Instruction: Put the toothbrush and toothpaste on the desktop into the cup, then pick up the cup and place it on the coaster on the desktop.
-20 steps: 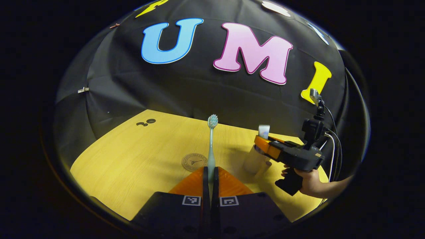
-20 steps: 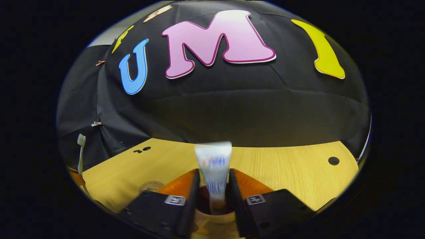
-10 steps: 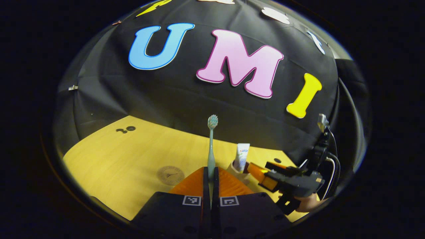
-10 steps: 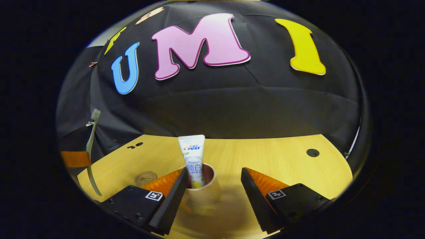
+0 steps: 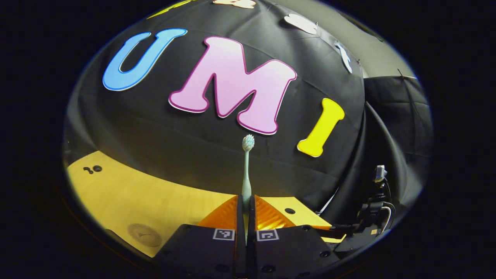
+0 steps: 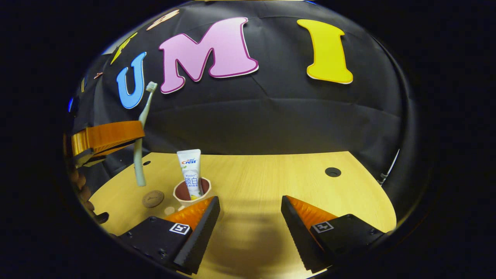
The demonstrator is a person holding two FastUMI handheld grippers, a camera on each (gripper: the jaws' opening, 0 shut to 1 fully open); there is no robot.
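Left gripper [image 5: 245, 217] is clamped on the toothbrush [image 5: 246, 170], both fingers pinching the lower handle, bristles up, so it can go handle-first into the cup. In the right gripper view the toothbrush [image 6: 140, 147] hangs from that gripper's orange fingers [image 6: 104, 137], tilted a little, in the air left of the cup [image 6: 192, 192] and above the desk [image 6: 271, 178]; not over the rim yet.

Toothpaste [image 6: 191, 170] already stands in the cup, leaning on the right side of the rim, crimped end up, which leaves room on the cup's left for the brush.

Right gripper [image 6: 250, 217] is empty, fingers spread wide, low over the desk just near and right of the cup, clear of the drop path.

Coaster [image 6: 152, 198], a small round disc, lies flat on the desk just left of the cup, bare. It also shows in the left gripper view [image 5: 144, 235], at the near left.

Step, as I judge it: toothbrush drop into the cup; cup-to-coaster move not yet done.
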